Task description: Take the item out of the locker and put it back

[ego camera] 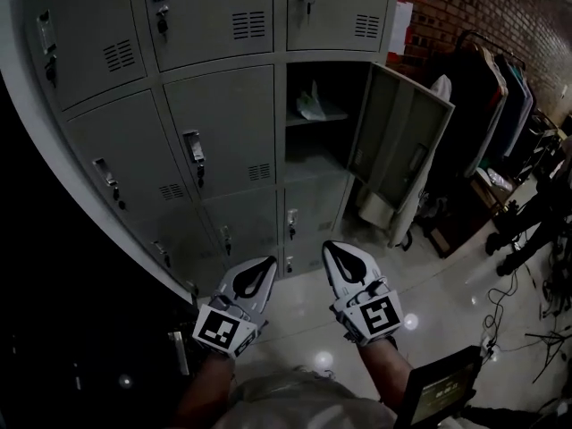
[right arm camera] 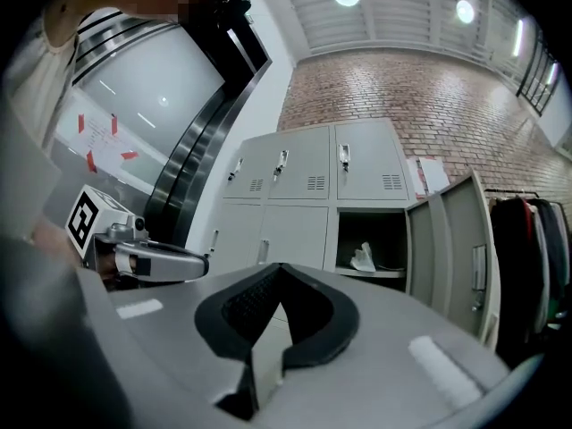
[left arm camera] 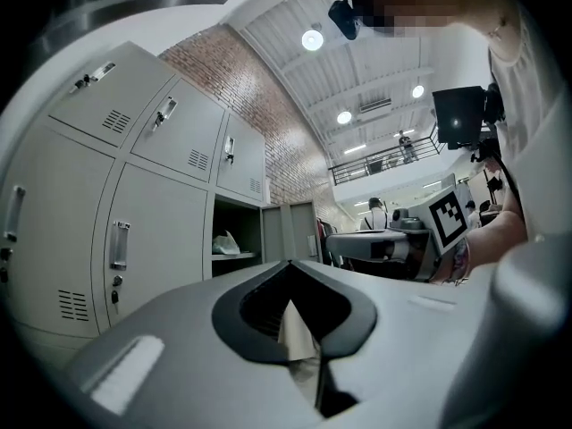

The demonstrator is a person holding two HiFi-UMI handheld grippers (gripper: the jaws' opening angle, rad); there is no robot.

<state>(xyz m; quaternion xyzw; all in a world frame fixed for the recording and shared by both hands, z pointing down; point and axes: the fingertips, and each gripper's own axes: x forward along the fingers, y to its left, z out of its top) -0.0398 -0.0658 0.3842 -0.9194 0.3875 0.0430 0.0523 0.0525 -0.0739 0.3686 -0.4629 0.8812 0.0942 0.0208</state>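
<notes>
A white crumpled bag (ego camera: 312, 104) lies on the shelf inside the one open compartment of the grey locker bank (ego camera: 223, 123). That compartment's door (ego camera: 399, 139) is swung out to the right. The bag (left arm camera: 226, 242) sits far ahead in the left gripper view, and the bag (right arm camera: 363, 258) beside the open door (right arm camera: 456, 239) in the right gripper view. My left gripper (ego camera: 266, 264) and right gripper (ego camera: 331, 248) hang low in front of the lockers, well short of the opening. The left gripper (left arm camera: 288, 266) and right gripper (right arm camera: 279, 268) are both shut, with nothing between the jaws.
A clothes rack with dark garments (ego camera: 496, 105) stands right of the open door. Cables and black stands (ego camera: 527, 311) cover the glossy floor at the right. A dark screen (ego camera: 442, 387) sits by my right arm. All other locker doors are closed.
</notes>
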